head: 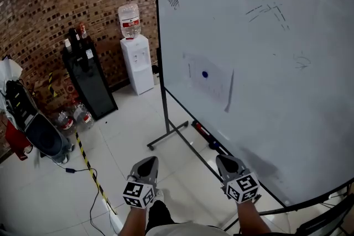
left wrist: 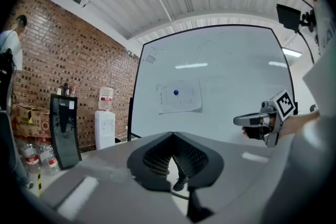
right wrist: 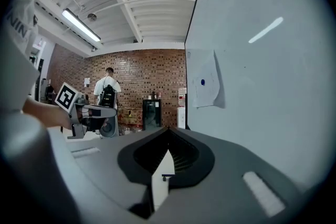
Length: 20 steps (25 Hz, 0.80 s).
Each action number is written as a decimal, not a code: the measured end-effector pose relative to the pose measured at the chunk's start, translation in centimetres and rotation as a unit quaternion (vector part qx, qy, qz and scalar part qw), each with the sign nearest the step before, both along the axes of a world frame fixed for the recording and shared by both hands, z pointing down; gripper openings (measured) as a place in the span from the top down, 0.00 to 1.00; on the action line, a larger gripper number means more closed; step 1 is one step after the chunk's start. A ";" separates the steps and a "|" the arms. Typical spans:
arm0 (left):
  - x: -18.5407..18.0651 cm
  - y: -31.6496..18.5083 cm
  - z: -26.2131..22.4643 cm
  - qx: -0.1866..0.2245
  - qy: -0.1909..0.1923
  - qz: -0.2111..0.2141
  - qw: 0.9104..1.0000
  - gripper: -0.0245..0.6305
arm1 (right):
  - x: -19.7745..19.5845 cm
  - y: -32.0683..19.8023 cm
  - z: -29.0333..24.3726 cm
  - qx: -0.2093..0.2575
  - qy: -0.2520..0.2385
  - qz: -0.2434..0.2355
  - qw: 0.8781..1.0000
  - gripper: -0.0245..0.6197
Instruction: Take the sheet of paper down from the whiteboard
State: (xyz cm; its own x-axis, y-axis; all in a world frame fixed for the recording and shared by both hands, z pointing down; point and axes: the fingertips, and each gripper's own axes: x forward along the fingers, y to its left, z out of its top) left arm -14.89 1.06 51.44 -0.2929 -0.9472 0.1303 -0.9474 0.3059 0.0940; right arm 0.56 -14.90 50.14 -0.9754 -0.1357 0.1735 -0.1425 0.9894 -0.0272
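A white sheet of paper (head: 209,79) hangs on the big whiteboard (head: 276,91), pinned by a blue magnet (head: 205,74); its right edge curls off the board. My left gripper (head: 148,161) and right gripper (head: 228,160) are both shut and empty, held low near my body, well short of the sheet. The left gripper view shows the paper (left wrist: 179,96) ahead beyond the closed left gripper (left wrist: 173,135), with the right gripper (left wrist: 253,120) off to the right. In the right gripper view the paper (right wrist: 207,86) is up and to the right of the closed right gripper (right wrist: 168,129).
The whiteboard's wheeled stand (head: 167,135) rests on the tiled floor. A water dispenser (head: 136,63), a black cabinet (head: 88,83), several bottles (head: 72,118) and bags line the brick wall. A yellow-black cable (head: 88,166) crosses the floor. A person (right wrist: 107,94) stands far off.
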 end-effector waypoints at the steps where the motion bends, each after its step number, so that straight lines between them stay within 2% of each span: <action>1: -0.8 -0.9 0.2 0.001 0.002 0.006 1.000 0.96 | -0.6 -0.6 -0.1 0.002 -0.001 0.005 1.000 0.95; 6: -5.7 -5.8 0.5 0.009 0.003 0.050 0.999 0.96 | -4.7 -3.9 -0.8 0.014 -0.006 0.044 0.999 0.95; 10: -11.1 -9.5 -0.4 0.016 -0.003 0.093 0.996 0.96 | -9.5 -6.2 -2.5 0.024 -0.019 0.081 0.996 0.95; 16: -18.7 -14.2 -1.4 0.017 -0.011 0.165 0.986 0.96 | -14.7 -9.2 -5.2 0.038 -0.040 0.163 0.985 0.95; 20: -20.9 -17.6 -1.7 0.021 -0.006 0.209 0.978 0.96 | -15.7 -10.8 -6.3 0.045 -0.040 0.210 0.976 0.95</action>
